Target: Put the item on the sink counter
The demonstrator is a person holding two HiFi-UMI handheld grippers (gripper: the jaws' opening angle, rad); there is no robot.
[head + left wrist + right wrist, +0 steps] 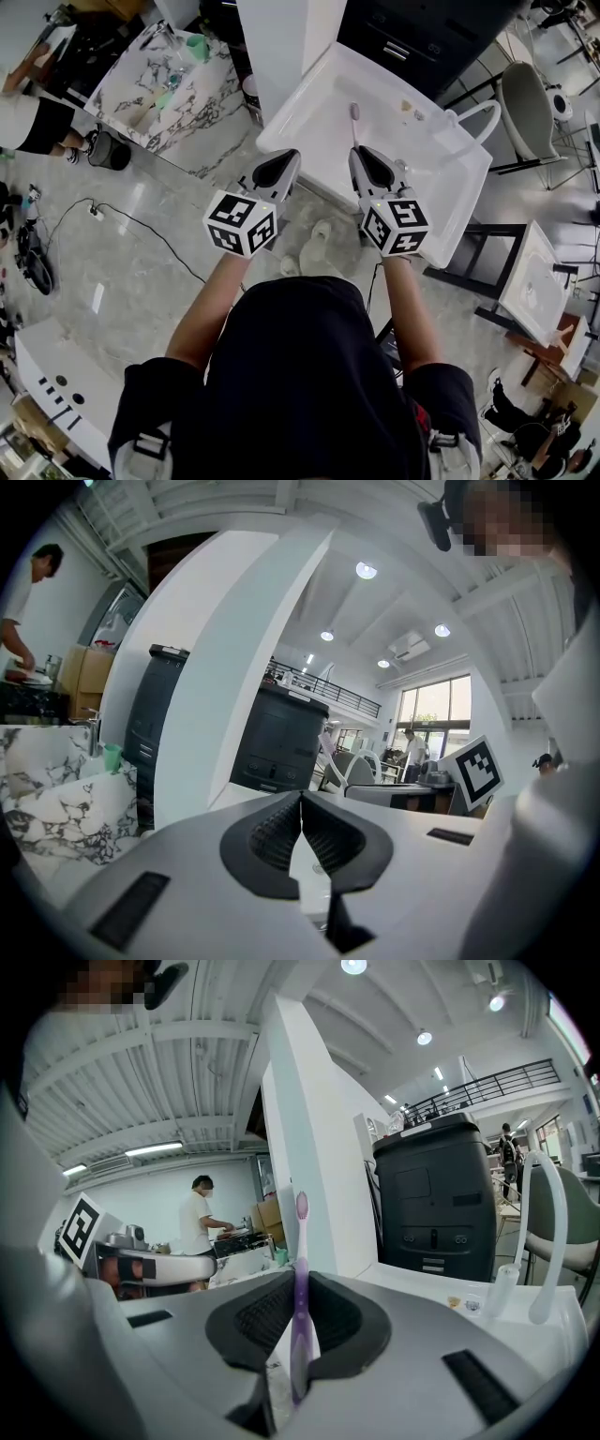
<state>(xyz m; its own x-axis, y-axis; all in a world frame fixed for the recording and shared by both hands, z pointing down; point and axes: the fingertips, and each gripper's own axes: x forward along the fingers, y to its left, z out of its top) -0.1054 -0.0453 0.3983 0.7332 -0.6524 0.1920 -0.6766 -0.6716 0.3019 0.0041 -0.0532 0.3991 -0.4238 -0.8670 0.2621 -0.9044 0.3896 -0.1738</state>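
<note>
One purple toothbrush (299, 1309) stood upright between the jaws of the right gripper (360, 152), which were closed on its handle, the bristle head sticking out past the jaw tips. From the head view, the brush pointed away from the person and hung over the basin of the white sink counter (317, 111), not touching it. The left gripper (301, 802) was level with the right one and just beside it, at the near edge of the sink. Its jaws were pressed together with nothing between them.

Both grippers carried a cube with square markers at the wrist end. A white arched faucet (476, 111) rose at the right side of the sink. Behind the sink stood a black cabinet (417, 36), with a white pillar (281, 42) to its left. Further left was a marble-patterned counter (161, 105) with a green cup (197, 47) on it. A person in a white shirt (198, 1219) stood at a bench well apart in the background of the right gripper view.
</note>
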